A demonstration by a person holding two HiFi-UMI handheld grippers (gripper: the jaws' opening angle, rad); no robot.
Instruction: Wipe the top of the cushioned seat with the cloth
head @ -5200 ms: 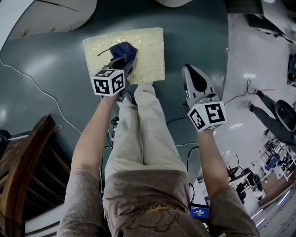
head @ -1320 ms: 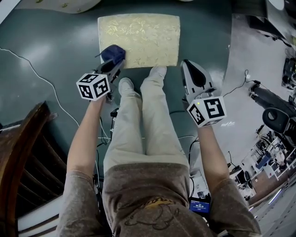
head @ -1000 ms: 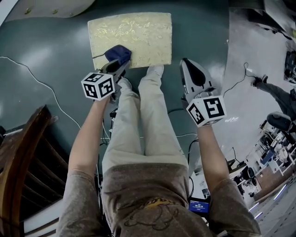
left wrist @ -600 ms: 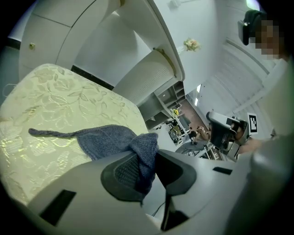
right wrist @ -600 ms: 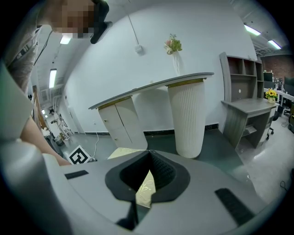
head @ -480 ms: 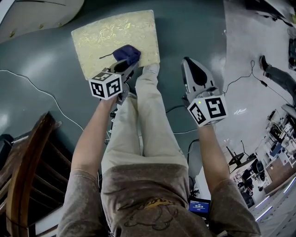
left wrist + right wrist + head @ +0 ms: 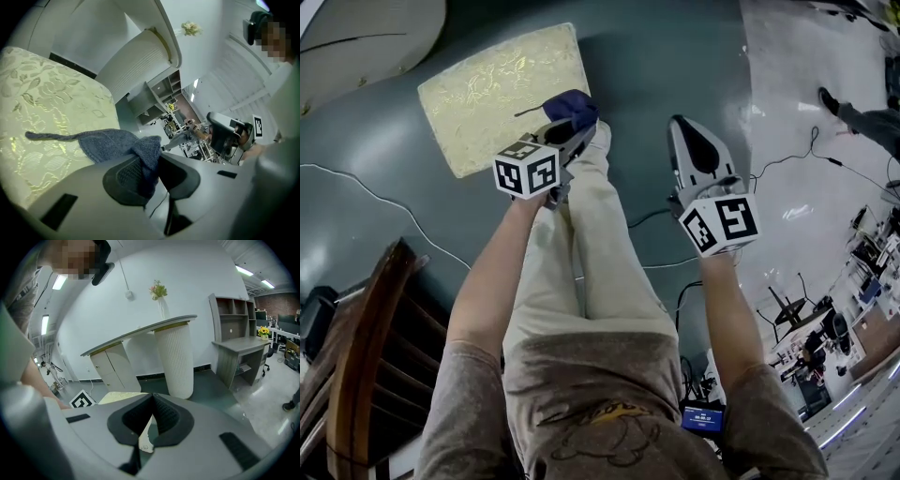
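Wiping is in hand: the left gripper [image 7: 574,131] pinches the blue cloth [image 7: 573,107] in its fingers at the cushioned seat's [image 7: 487,89] near corner, the right gripper [image 7: 684,127] idles with fingers closed on nothing, and the next move probably calls for a stroke across the top.

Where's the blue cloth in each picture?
Head view: cloth at the seat's near right corner, at the tip of the left hand-held gripper.
Left gripper view: in the centre, pinched in the jaws, its tail trailing left over the seat.
Right gripper view: not in it.
Shared landmark: the pale yellow seat, which shows in all three views.
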